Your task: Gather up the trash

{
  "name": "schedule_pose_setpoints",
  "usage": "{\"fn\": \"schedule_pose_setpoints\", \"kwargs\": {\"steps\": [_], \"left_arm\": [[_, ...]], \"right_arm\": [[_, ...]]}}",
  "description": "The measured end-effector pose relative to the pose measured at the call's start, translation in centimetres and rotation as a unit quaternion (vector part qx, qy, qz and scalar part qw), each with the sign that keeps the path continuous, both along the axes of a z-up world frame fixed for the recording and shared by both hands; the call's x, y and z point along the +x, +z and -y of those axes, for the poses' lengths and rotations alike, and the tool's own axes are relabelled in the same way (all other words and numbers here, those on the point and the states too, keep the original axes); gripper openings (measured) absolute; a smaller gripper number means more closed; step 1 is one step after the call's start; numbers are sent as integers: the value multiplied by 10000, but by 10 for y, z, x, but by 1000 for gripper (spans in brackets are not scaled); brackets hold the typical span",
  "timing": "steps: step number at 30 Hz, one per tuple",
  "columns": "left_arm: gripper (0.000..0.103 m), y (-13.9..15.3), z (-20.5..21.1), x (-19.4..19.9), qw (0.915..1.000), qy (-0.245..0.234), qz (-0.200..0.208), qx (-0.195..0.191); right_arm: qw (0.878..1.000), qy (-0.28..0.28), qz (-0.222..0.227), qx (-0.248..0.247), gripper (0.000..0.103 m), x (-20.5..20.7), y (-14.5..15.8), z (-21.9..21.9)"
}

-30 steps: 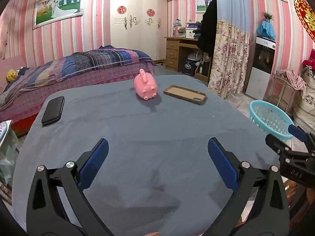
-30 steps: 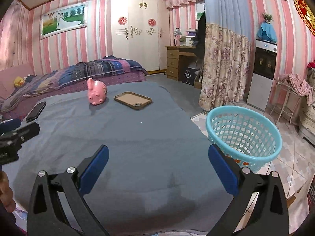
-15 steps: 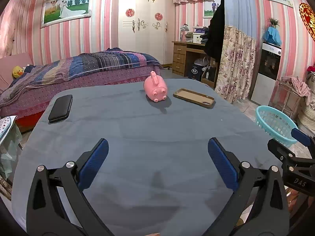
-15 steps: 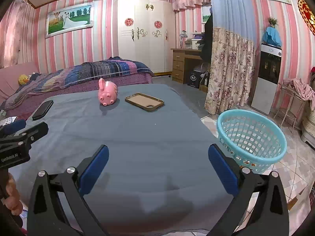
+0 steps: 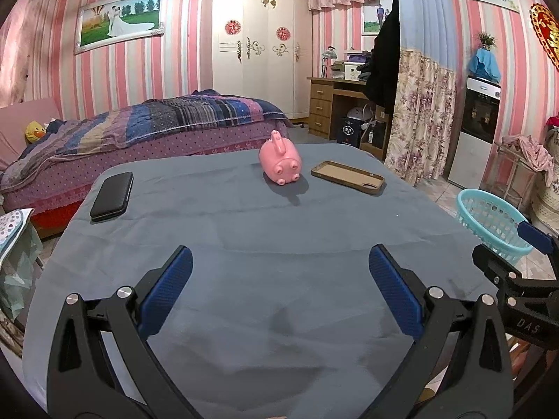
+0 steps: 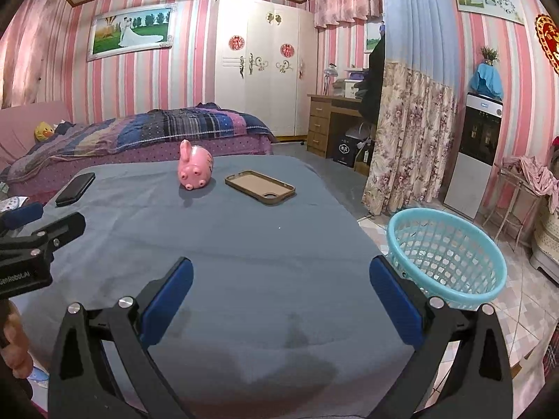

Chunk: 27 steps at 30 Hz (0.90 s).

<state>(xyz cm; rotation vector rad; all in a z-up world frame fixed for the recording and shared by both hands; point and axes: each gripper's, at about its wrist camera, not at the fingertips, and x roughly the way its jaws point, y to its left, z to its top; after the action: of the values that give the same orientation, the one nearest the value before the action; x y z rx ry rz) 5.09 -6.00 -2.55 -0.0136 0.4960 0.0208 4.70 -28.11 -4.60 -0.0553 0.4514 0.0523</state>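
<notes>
Blue cloth covers the table (image 5: pixel 279 244), with a pink pig (image 5: pixel 280 161) at twelve o'clock. Left gripper (image 5: pixel 279 282) and right gripper (image 6: pixel 281 288) both hover wide apart, holding nothing. At three o'clock stands the turquoise basket (image 6: pixel 450 262) on the floor.

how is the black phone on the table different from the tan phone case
The black rectangular phone looks solid and closed, lying near the left edge of the blue-grey clothed table. The tan rubbery phone case is an empty open shell with a camera cutout, lying right of the pink piggy bank. Both lie flat, untouched.
</notes>
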Motion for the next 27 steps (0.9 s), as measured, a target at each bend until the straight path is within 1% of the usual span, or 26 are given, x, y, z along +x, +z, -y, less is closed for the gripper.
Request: {"fn": "schedule_pose_setpoints", "kwargs": {"steps": [8, 27], "left_arm": [[98, 0, 0, -3, 9999, -3, 59, 84], [98, 2, -2, -5, 9999, 2, 86, 72]], "right_arm": [[10000, -3, 6, 7, 99, 0, 0, 1], [10000, -12, 23, 19, 99, 1, 1, 4]]}}
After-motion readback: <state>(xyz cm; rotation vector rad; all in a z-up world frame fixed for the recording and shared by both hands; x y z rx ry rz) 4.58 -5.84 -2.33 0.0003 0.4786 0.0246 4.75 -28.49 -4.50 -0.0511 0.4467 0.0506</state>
